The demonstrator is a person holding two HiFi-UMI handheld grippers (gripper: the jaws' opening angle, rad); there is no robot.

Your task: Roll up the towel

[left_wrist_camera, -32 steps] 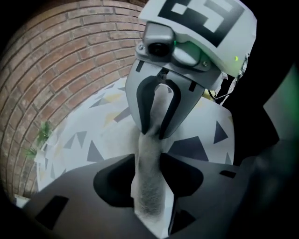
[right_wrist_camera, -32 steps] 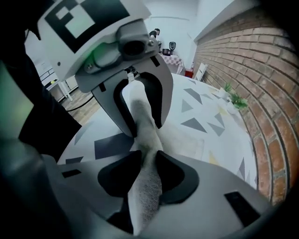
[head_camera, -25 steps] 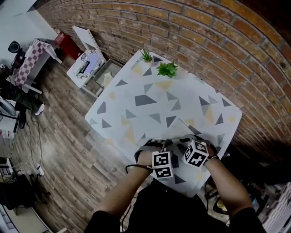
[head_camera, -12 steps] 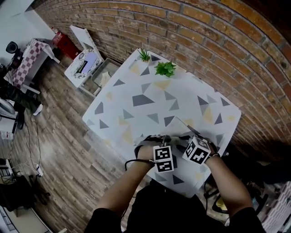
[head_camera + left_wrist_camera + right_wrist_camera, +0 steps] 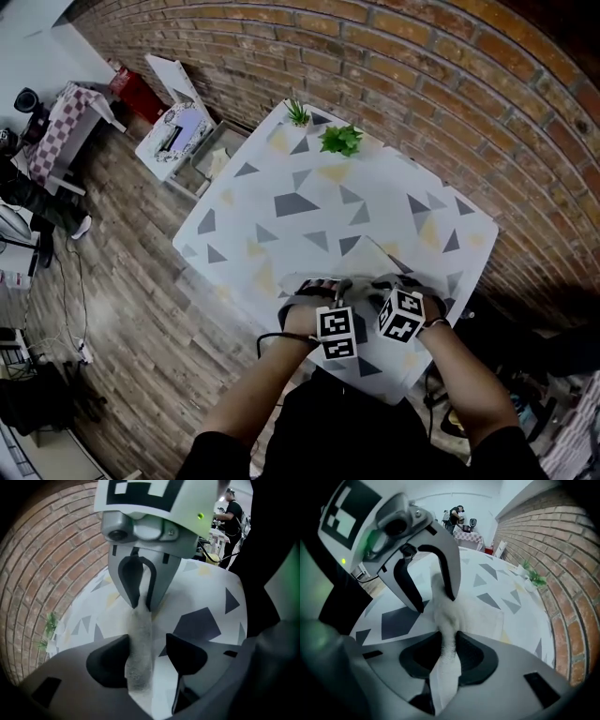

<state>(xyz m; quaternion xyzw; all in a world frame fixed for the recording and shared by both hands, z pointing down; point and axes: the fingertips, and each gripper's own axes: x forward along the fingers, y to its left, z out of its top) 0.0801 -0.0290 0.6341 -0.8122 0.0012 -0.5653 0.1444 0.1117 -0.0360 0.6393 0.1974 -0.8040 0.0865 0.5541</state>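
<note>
A white towel (image 5: 371, 256) lies on the triangle-patterned tablecloth (image 5: 300, 202), its near edge gathered into a thin roll (image 5: 138, 653). My left gripper (image 5: 147, 654) stands open around that roll; its jaws have just been opening, and the roll lies against one pad with a gap to the other. My right gripper (image 5: 449, 656) faces it and is shut on the roll (image 5: 446, 634), its jaws having just closed further. In the head view the left gripper (image 5: 328, 292) and the right gripper (image 5: 389, 289) sit side by side at the table's near edge.
Two small green plants (image 5: 339, 141) stand at the table's far edge by the brick wall (image 5: 441, 103). A white cabinet (image 5: 176, 127) is on the wooden floor to the left. A person (image 5: 457, 515) stands far off by another table.
Both grippers stay at the towel's near edge, close together. Only the head view has swayed slightly.
</note>
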